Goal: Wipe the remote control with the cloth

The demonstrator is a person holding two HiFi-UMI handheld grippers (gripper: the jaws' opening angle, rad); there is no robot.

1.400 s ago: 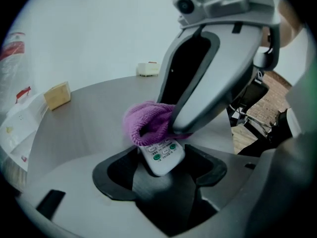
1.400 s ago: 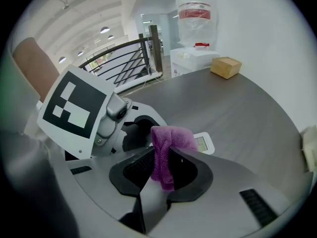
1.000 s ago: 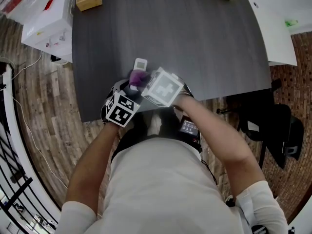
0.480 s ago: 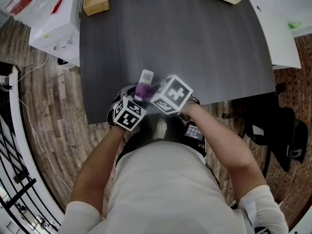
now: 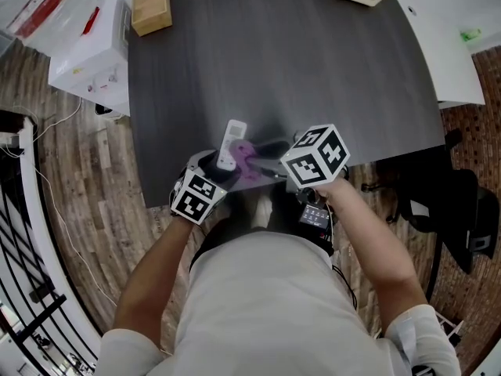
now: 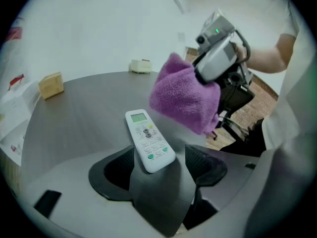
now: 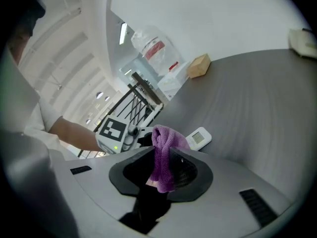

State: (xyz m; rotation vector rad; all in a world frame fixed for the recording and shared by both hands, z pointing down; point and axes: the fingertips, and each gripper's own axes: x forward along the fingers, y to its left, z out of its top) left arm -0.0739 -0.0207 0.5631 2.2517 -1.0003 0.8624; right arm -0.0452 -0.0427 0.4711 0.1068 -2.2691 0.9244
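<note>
Two grippers: both hold something.
My left gripper (image 5: 221, 165): pinches the near end of the remote control (image 6: 148, 139), over the near edge of the table (image 5: 313, 69).
Cloth (image 6: 185, 98): purple, just right of the remote control.
My right gripper (image 7: 161, 171): squeezes the cloth.

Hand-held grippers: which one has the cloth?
The right hand-held gripper, shut on the purple cloth; the left hand-held gripper holds the white remote instead.

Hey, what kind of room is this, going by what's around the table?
Probably an office or workroom: a large dark grey table, a black office chair beside it, and white cartons next to the table on a wood-pattern floor.
</note>
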